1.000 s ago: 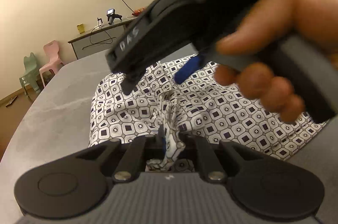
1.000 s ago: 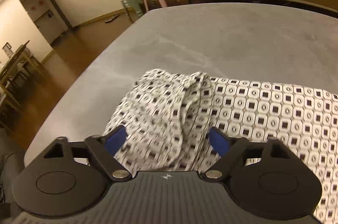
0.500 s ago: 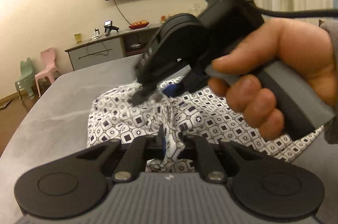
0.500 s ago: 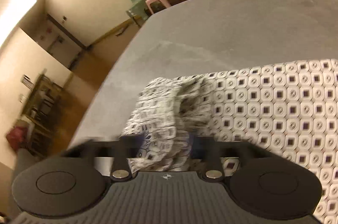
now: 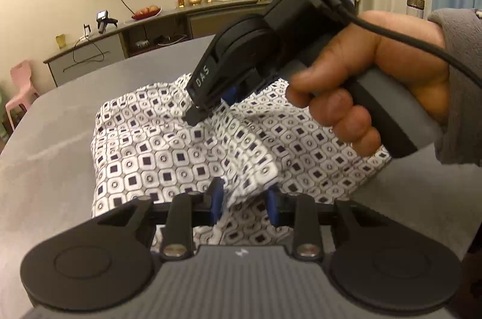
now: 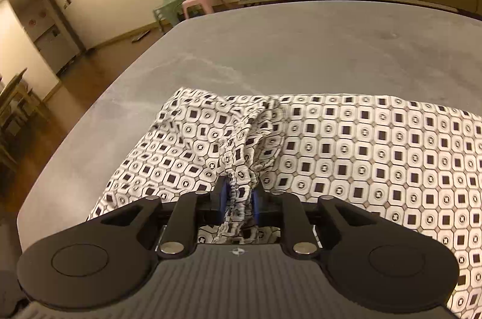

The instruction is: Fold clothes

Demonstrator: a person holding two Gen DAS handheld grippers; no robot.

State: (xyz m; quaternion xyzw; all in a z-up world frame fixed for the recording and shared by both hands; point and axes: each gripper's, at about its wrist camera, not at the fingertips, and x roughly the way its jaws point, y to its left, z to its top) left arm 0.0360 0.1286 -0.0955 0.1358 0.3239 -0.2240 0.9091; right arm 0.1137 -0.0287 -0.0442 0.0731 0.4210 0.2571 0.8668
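Handing off the fold: left gripper point(image 5: 242, 203) was clamped tight on a bunched ridge of the patterned garment point(image 5: 168, 156) a second ago, now its fingers point(image 5: 215, 198) are opening, cloth edge sits loose between the blue pads, no squeeze visible. Right gripper point(image 6: 239, 200), wide apart a second ago, has come down onto the bunch and now pinches a gathered ridge of the garment point(image 6: 361, 156) between its fingers point(image 6: 222, 195); its opening is creeping wider again, but the pads look pressed on fabric in the right wrist view. Left wrist view shows the right gripper point(image 5: 211, 105) nose-down on the cloth, person's hand point(image 5: 376, 78) on its handle, grey sleeve point(image 5: 458, 84) behind. Garment lies spread on the grey surface point(image 6: 286, 48), mostly flat to the right, rumpled at the left end. My read: grip has moved from left to right, so the next fold pull likely comes from the right side; fold is early, not squared up yet. Readable text: "DAS" point(image 5: 202, 75) in white on the right gripper's side; nothing else legible
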